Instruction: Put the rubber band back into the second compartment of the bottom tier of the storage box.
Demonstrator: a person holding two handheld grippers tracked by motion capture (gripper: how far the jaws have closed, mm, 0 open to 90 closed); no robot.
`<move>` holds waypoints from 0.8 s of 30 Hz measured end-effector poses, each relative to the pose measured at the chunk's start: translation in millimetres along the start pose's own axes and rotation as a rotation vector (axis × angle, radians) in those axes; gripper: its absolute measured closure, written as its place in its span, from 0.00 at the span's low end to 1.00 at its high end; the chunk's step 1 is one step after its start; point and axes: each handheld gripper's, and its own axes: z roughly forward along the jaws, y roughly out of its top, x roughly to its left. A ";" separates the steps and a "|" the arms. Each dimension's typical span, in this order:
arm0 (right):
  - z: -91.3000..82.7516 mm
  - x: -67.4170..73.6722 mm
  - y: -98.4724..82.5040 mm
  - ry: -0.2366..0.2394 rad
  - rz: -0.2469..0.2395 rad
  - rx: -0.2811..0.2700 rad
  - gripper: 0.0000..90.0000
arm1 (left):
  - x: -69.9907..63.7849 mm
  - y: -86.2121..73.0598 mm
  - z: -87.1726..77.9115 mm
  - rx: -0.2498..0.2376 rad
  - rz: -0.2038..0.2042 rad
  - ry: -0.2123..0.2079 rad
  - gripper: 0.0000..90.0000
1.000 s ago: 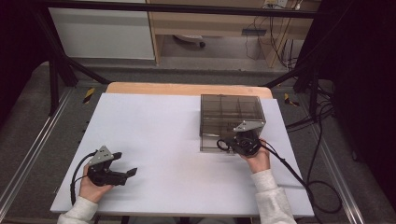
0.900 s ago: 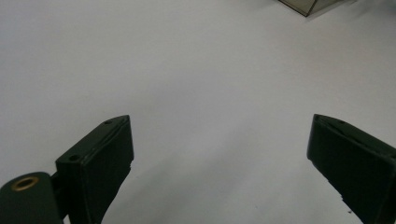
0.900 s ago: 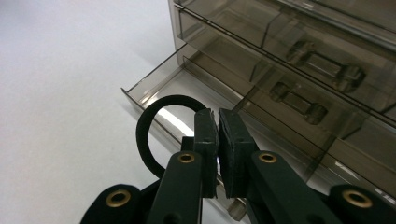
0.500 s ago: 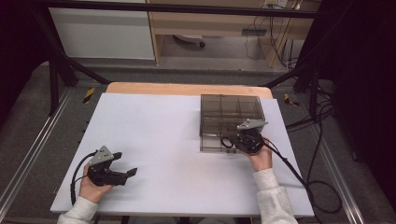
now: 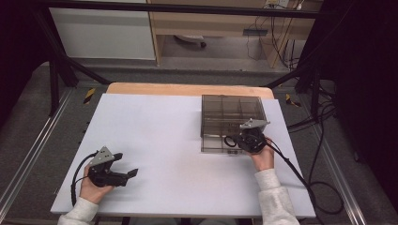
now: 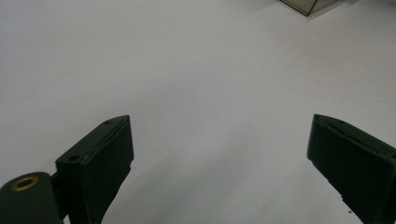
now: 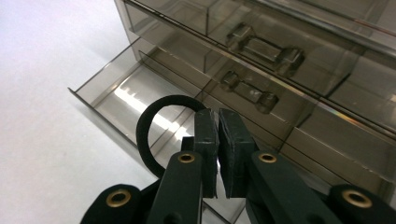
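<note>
Right gripper view: my right claw (image 7: 218,116) pinches a black band (image 7: 148,122) over the open drawer (image 7: 100,91); light, soft, floppy, best held by its rim, while my left claw (image 6: 219,158) idles apart

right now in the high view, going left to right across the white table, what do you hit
left gripper, jaws open, on the near left → bare white table → black ring pinched in the right gripper at the smoky drawer box's front → person's right hand
</note>
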 end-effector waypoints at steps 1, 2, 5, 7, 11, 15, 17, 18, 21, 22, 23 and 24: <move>0.3 -0.5 -0.1 -0.001 0.005 0.000 0.96 | 0.1 0.0 0.0 0.000 -0.001 -0.001 0.08; 0.6 -1.2 -0.3 -0.003 0.004 0.000 0.96 | 0.1 0.0 0.0 0.000 -0.001 0.000 0.08; 1.7 -2.6 -0.8 -0.010 0.012 0.003 0.96 | 0.1 0.0 0.0 0.000 0.000 -0.001 0.08; 2.7 -3.1 -1.1 -0.019 0.012 0.004 0.96 | 0.1 0.0 0.1 0.001 -0.001 -0.001 0.08; 4.5 -3.2 -1.2 -0.024 0.012 0.007 0.96 | 0.1 0.0 0.2 0.001 -0.001 -0.002 0.08; 5.5 -4.1 -1.2 -0.036 0.011 0.007 0.96 | 0.2 -0.2 0.5 0.003 0.000 -0.003 0.08; 6.1 -4.3 -1.1 -0.037 0.013 0.006 0.96 | 0.2 -0.2 0.5 0.005 0.001 -0.002 0.08; 6.3 -4.3 -1.1 -0.039 0.013 0.010 0.96 | 0.2 -0.1 0.5 0.004 0.001 -0.002 0.08; 8.6 -4.1 -1.8 -0.045 0.012 0.017 0.96 | 0.1 0.0 0.3 0.002 0.000 -0.002 0.08; 9.0 -4.0 -1.9 -0.045 0.012 0.022 0.96 | 0.1 -0.1 0.3 0.003 0.000 -0.002 0.08; 10.1 -3.9 -2.3 -0.050 0.009 0.024 0.96 | 0.1 -0.1 0.3 0.003 0.000 -0.003 0.08; 10.7 -4.0 -2.6 -0.051 0.006 0.028 0.96 | 0.0 0.0 0.3 0.003 0.001 -0.002 0.08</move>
